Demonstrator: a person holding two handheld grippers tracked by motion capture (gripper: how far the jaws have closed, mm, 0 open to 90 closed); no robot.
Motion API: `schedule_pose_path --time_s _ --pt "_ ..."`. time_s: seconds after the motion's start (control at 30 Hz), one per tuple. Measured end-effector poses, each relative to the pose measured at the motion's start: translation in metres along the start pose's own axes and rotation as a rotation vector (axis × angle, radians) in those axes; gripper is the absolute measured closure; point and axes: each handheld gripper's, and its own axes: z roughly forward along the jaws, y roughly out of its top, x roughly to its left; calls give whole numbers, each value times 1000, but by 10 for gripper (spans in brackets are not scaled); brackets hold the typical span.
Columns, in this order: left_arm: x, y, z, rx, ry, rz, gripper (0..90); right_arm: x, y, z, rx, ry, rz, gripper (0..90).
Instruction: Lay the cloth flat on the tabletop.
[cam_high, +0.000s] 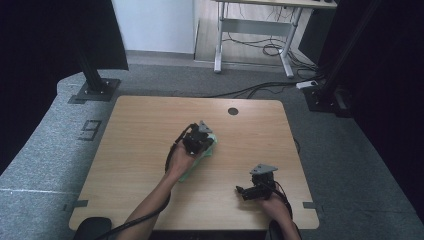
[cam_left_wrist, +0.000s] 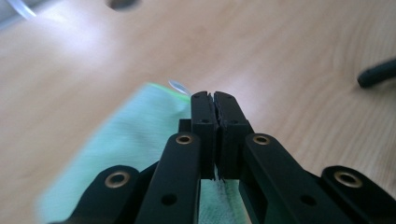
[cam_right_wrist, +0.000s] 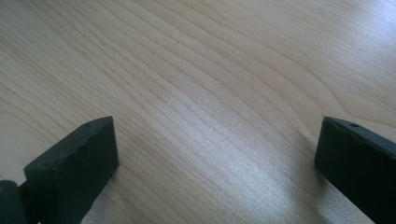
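The surface (cam_high: 150, 130) lies bare across its whole 9 o'clock half and along the far edge, giving open passage there. Near the centre, the green cloth (cam_high: 207, 150) sits under the left hand-held gripper (cam_high: 200, 139), blocking that spot. At 5 o'clock the right hand-held gripper (cam_high: 242, 191) occupies the near corner. Between these 2, bare wood leaves a clear lane.
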Motion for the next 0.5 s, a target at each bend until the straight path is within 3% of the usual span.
schedule_pose_path --time_s 0.03,0.27,0.3,0.33,0.5 --pt "0 0 0 0 0 0 874 0 0 0 0 0 0 0" --pt "44 -5 -39 -29 108 -50 873 0 0 0 0 0 1 0" --pt "56 -11 -47 -27 141 -66 872 0 0 0 -1 -1 0 0" --pt "56 -11 -47 -27 141 -66 871 0 0 0 -1 -1 0 0" --pt "86 -37 -58 -22 204 -142 870 0 0 0 -1 -1 0 0"
